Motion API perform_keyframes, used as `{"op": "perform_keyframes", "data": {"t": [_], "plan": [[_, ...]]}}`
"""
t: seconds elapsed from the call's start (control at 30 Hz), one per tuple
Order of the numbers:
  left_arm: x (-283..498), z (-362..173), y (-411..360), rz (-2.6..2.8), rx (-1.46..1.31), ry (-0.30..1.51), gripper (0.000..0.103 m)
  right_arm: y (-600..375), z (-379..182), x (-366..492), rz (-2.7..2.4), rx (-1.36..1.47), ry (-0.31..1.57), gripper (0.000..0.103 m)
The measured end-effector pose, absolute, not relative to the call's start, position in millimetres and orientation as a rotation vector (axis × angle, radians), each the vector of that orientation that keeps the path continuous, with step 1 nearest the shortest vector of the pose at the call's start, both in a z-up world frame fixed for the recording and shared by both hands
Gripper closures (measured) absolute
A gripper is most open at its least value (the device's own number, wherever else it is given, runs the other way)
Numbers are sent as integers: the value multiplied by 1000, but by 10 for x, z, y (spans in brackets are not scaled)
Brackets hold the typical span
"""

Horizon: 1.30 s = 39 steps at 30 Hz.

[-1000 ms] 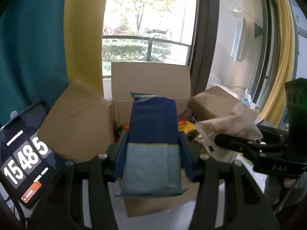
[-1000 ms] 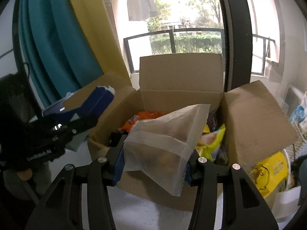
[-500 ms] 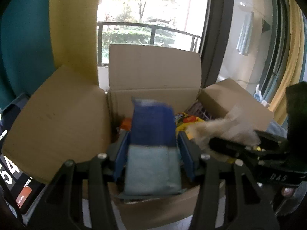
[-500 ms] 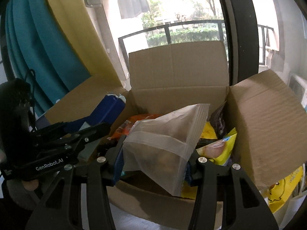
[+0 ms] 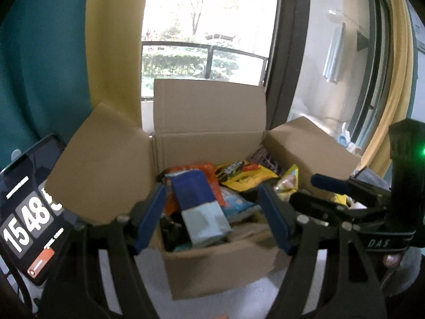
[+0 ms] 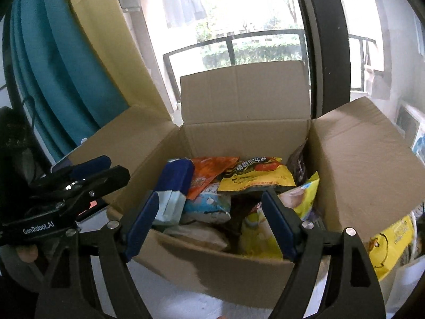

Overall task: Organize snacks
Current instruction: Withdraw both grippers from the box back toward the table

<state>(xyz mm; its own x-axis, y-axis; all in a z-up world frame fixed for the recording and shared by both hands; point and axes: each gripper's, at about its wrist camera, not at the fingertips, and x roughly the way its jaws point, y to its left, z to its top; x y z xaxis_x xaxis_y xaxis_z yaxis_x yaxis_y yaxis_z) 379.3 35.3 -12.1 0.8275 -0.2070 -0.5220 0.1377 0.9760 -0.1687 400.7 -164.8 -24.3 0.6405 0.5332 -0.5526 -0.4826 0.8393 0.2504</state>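
An open cardboard box (image 5: 212, 263) (image 6: 233, 273) holds several snack packets. A blue and pale-blue packet (image 5: 199, 207) (image 6: 172, 194) lies at the box's left side, leaning on an orange packet (image 6: 209, 172). A yellow packet (image 6: 255, 178) (image 5: 244, 175) lies at the back. A translucent bag (image 6: 196, 232) lies low at the front of the box. My left gripper (image 5: 211, 212) is open and empty just above the box's front edge. My right gripper (image 6: 209, 220) is open and empty over the box's front edge.
A phone with a timer (image 5: 29, 220) stands left of the box. A yellow bag (image 6: 390, 242) sits to the right outside the box. Teal and yellow curtains (image 6: 66, 66) and a window are behind. The box flaps (image 6: 364, 164) stand open.
Both grippers opened. The blue packet dropped from the left gripper into the box's left side, and the translucent bag dropped from the right gripper into the box's front.
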Motion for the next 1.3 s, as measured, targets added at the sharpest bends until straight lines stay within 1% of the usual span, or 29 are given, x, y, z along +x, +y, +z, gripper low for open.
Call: {"op": "perform_keyframes", "data": {"t": [0.47,0.77,1.03,1.3], "plan": [[3188,-66,155,-223,-120,576,29,-1822,-99,3372,563,74,644,21],[2750,-76,38,-250,-111,585,28,-1944,-115,2993,547,72,643,21],[2467,-73,58,-276,-160,583,28,-2005,-133,2673,525,43,637,21],[2126,-227,88,-285,-178,601,28,-2013,-279,2346,515,0,671,21]]}}
